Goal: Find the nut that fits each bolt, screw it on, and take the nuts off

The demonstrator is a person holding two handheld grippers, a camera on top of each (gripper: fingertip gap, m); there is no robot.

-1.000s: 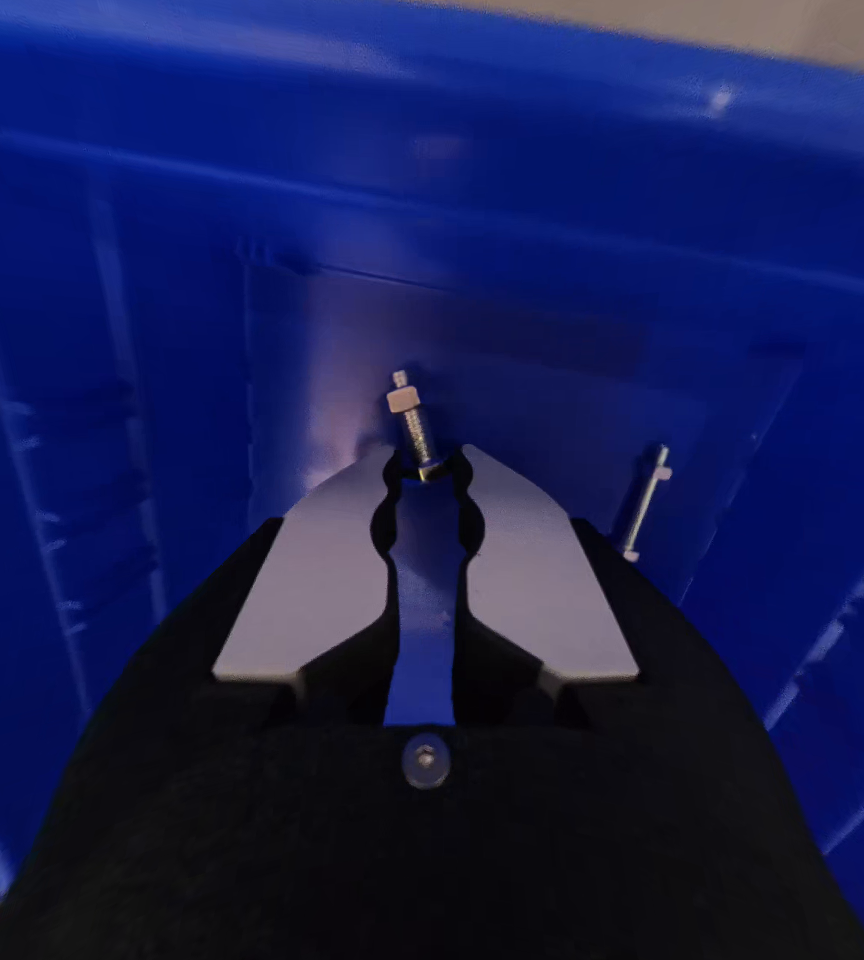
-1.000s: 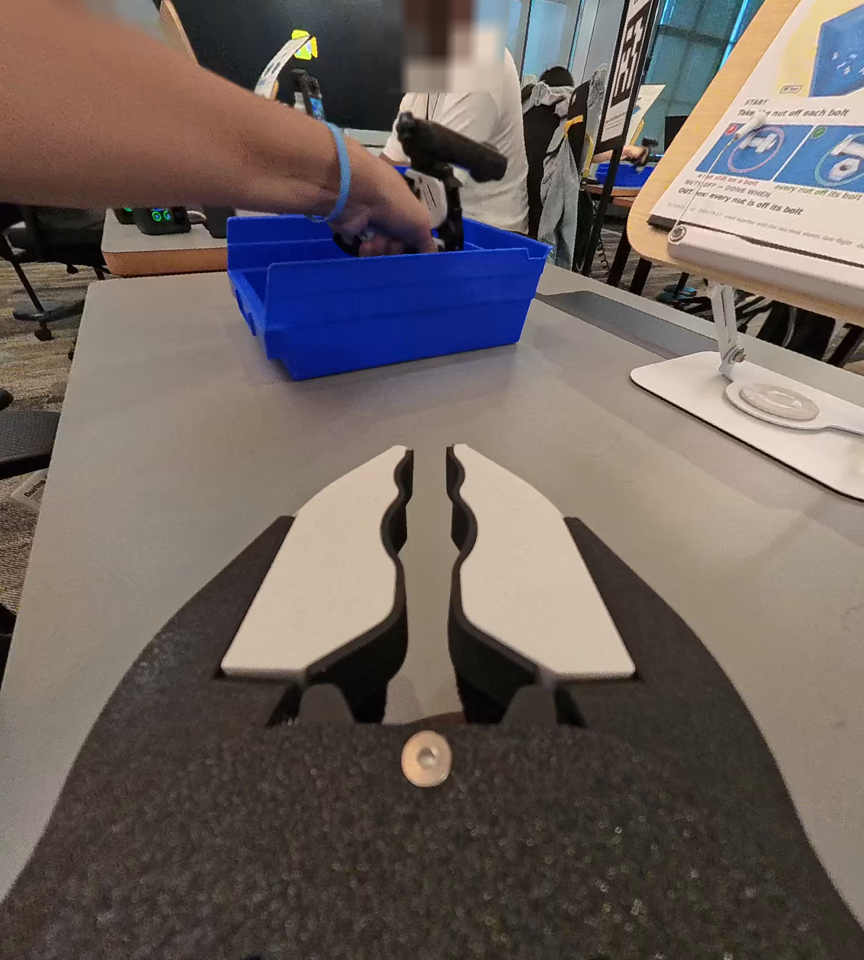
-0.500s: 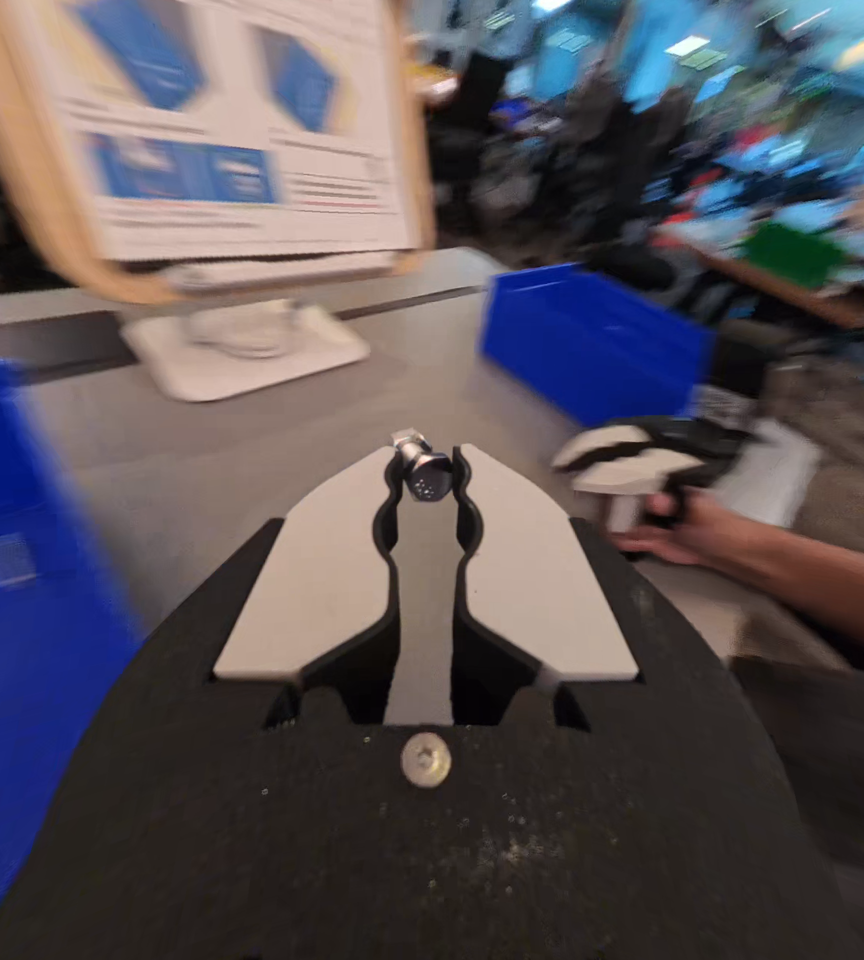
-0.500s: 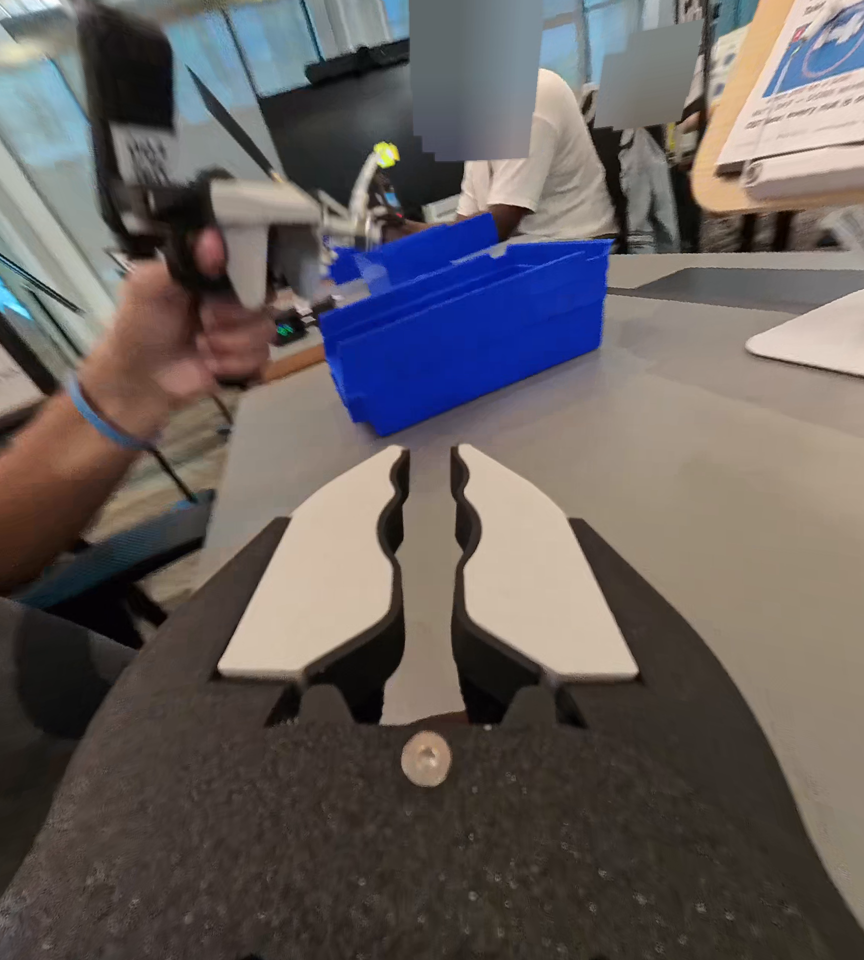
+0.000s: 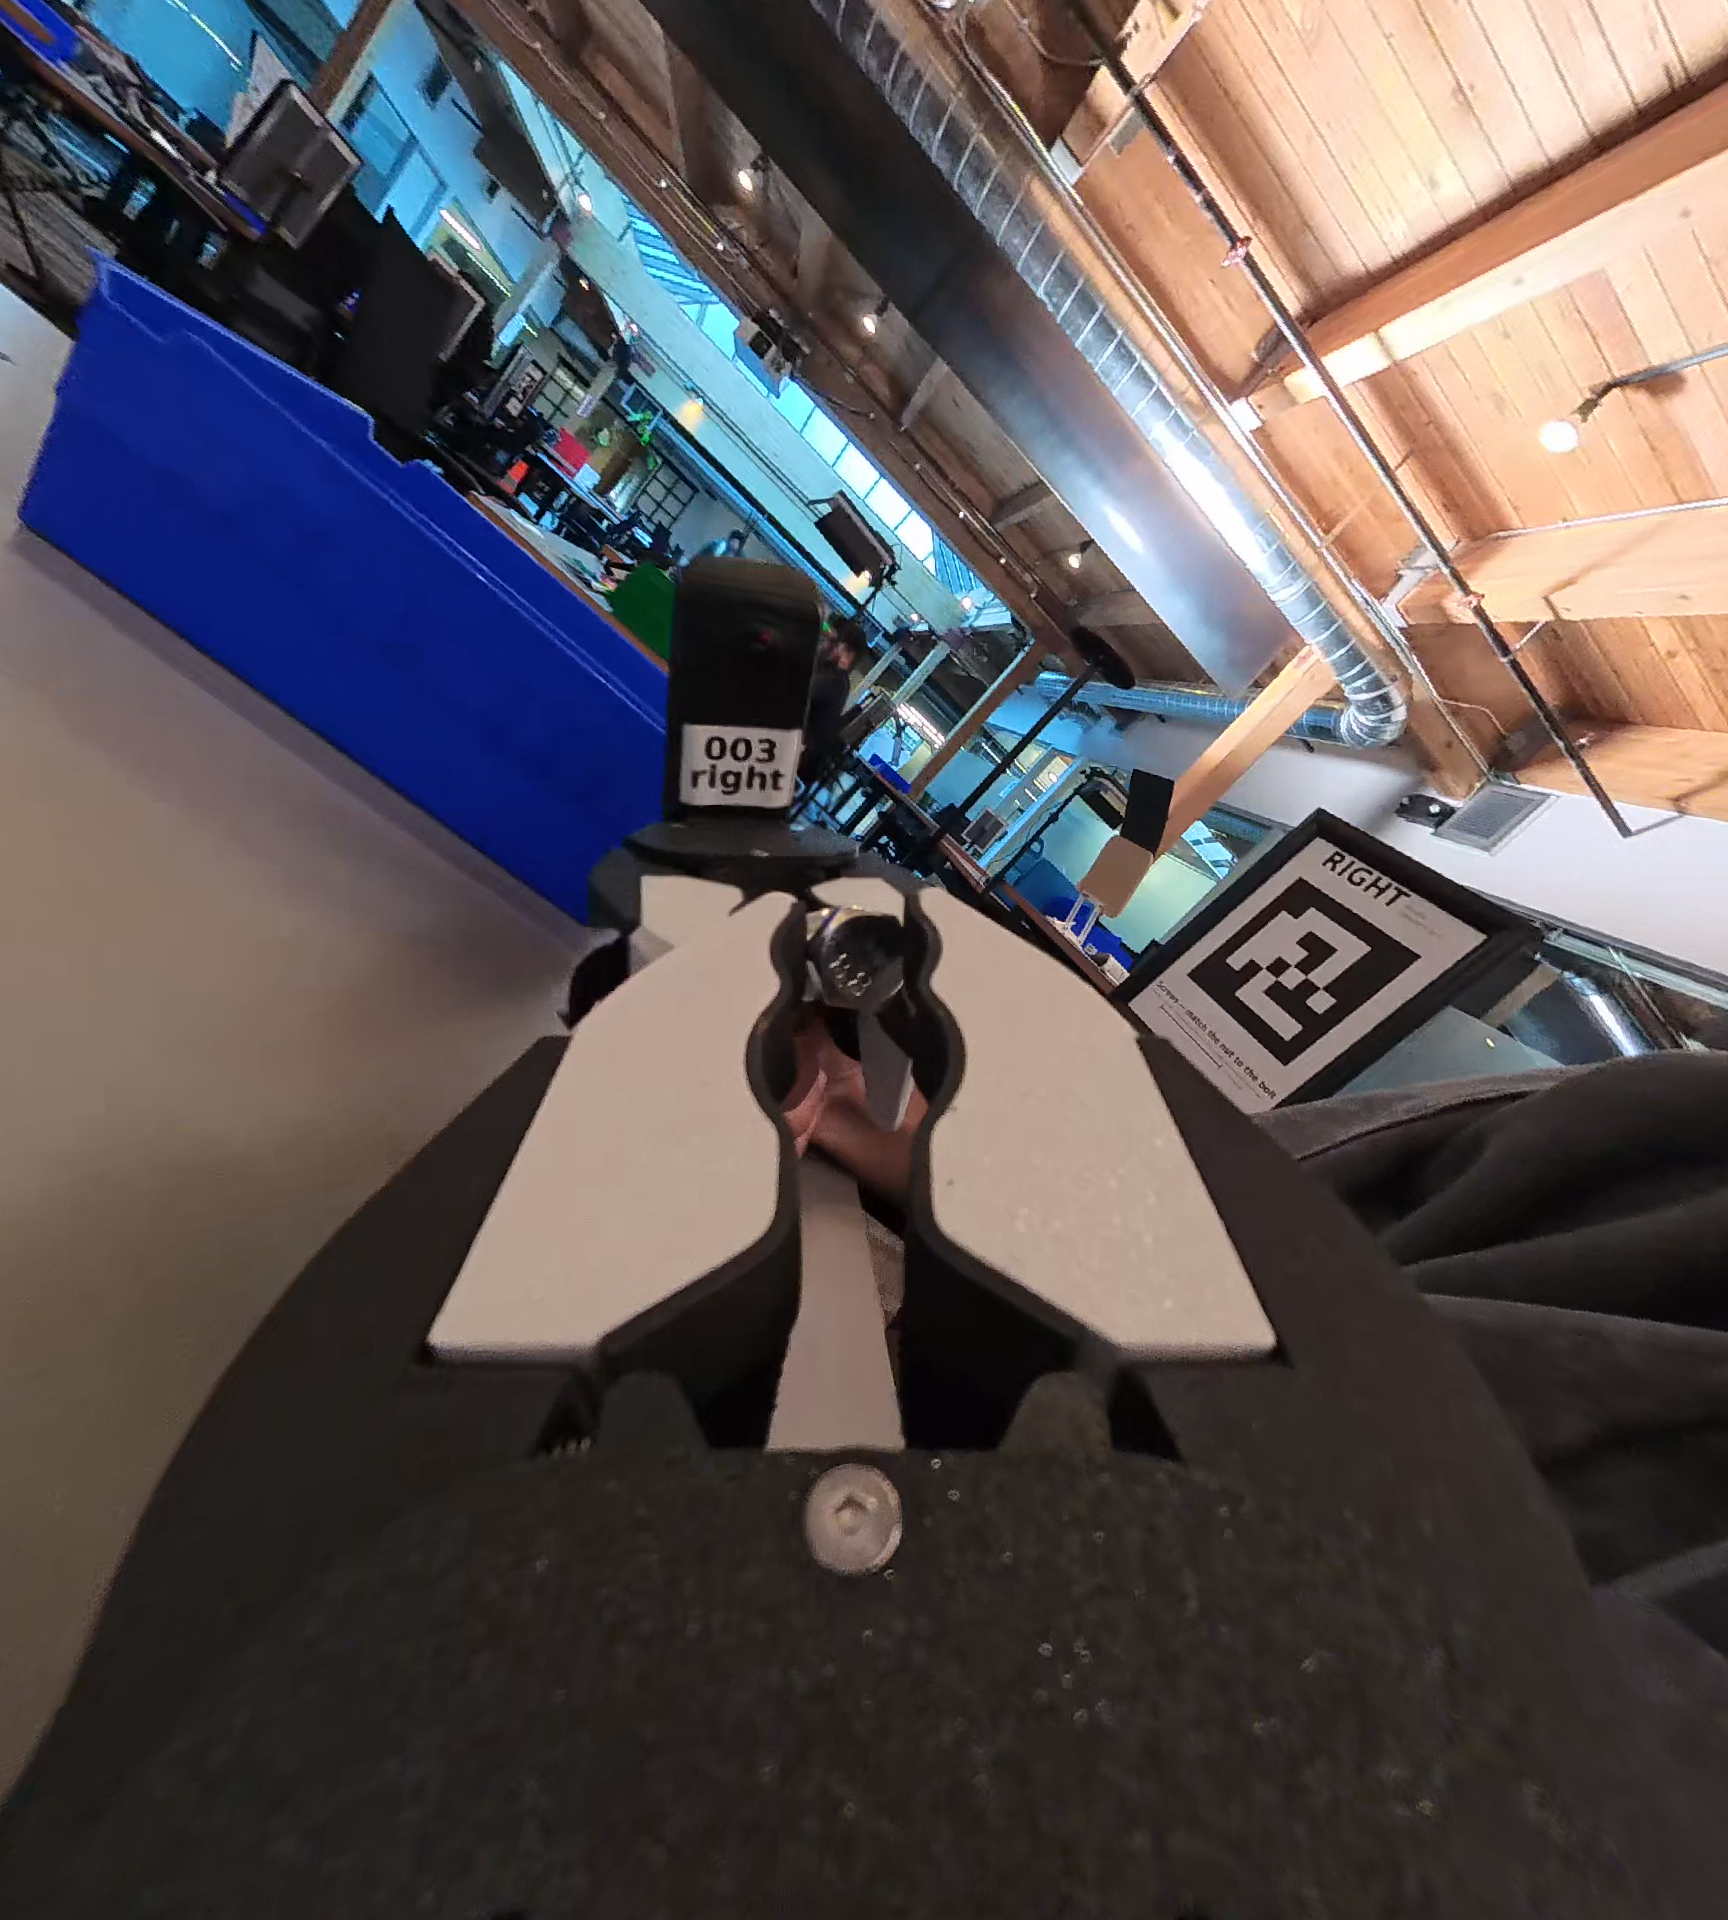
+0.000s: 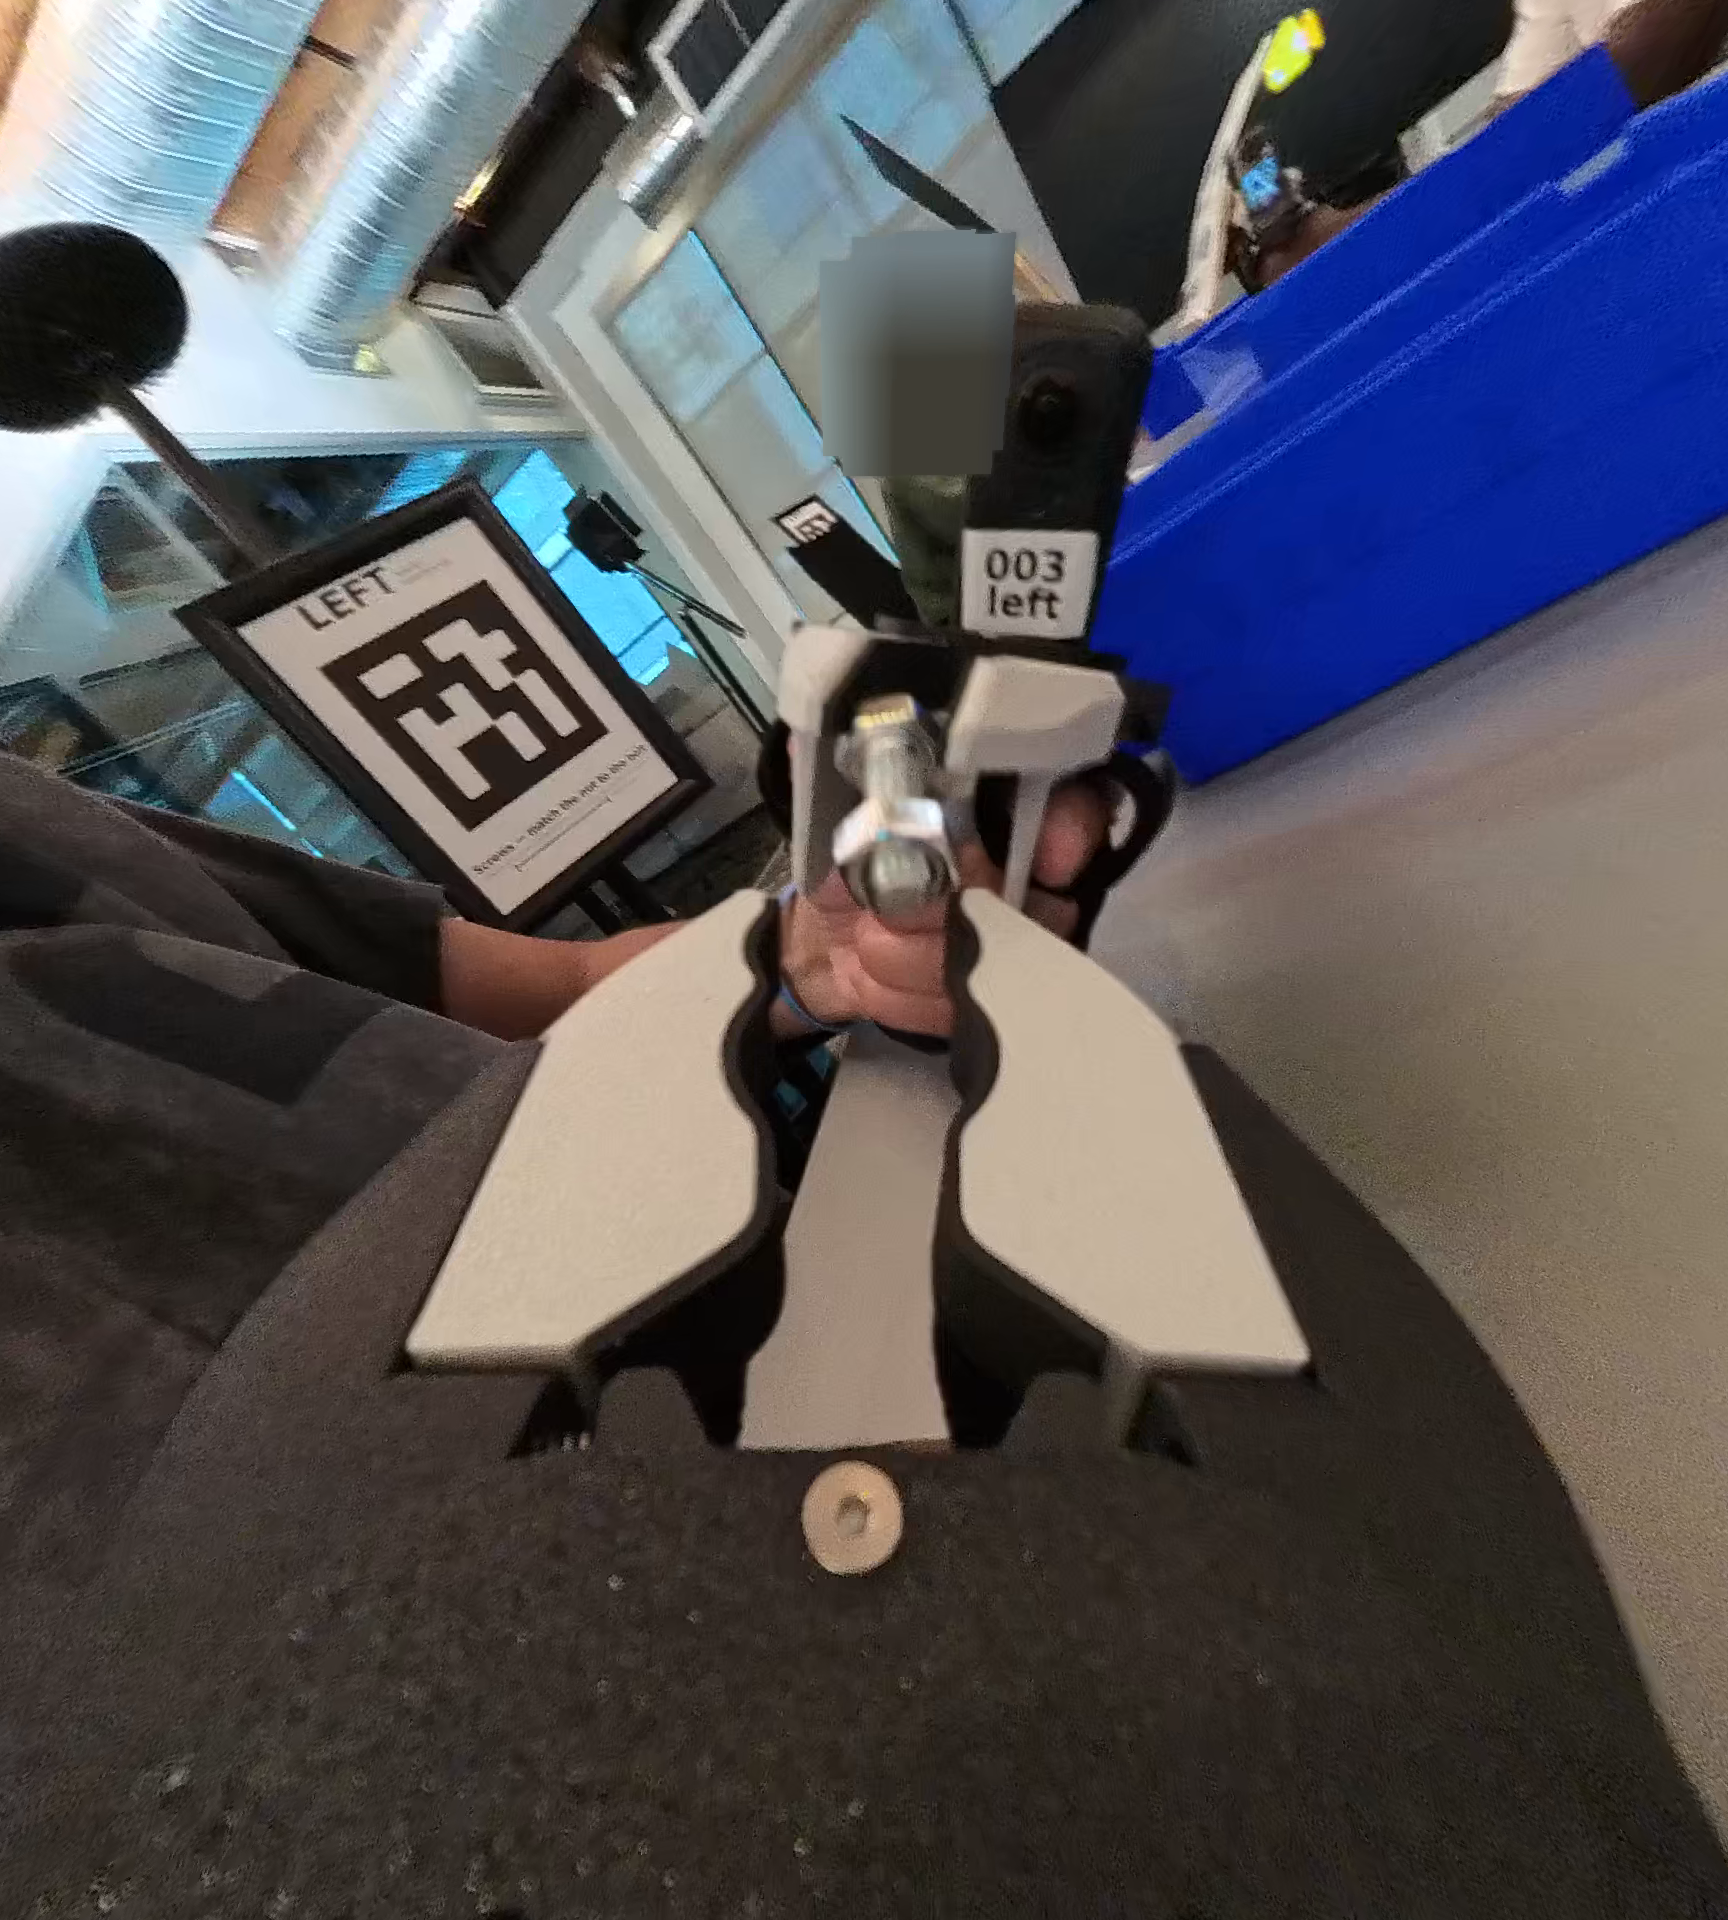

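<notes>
A grey table runs under both grippers, with a blue bin on it in the left wrist view and another blue bin in the right wrist view. The left gripper pinches a silver bolt by its head at the fingertips, up off the table. The right gripper faces it with jaws spread, its tips on either side of the bolt's free end, where a square nut sits on the thread
</notes>
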